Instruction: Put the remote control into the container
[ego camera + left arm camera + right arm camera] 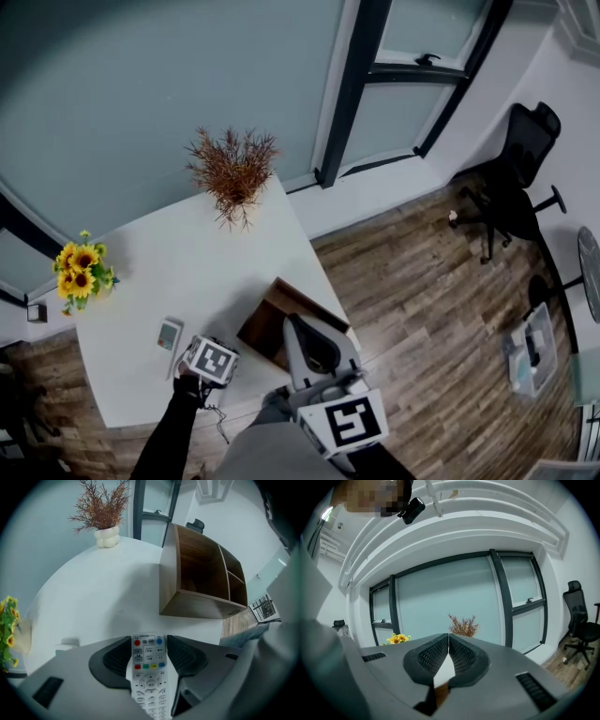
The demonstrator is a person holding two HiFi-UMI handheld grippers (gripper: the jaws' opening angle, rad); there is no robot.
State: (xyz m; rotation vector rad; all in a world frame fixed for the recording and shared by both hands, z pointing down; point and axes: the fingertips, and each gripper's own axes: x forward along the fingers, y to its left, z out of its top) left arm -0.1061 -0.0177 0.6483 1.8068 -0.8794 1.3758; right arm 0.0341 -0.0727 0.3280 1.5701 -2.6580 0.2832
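The white remote control [149, 667] with coloured buttons lies lengthwise between the dark ribbed pads of my left gripper [149, 641], and both pads touch its long edges. In the head view the remote control [169, 335] is at the table's near left, by my left gripper [174, 345] and its marker cube. The container [201, 578] is a brown wooden box with several open compartments, standing on the table to the right and ahead of the remote. In the head view the container [267, 323] is partly hidden by my right gripper [300, 325]. My right gripper [448, 641] is raised, jaws together and empty.
The white table [187, 272] carries a dried plant in a white vase [232, 173] at its far corner and sunflowers [82, 267] at its left edge. A black office chair [516, 178] stands on the wood floor to the right. Glass walls run behind the table.
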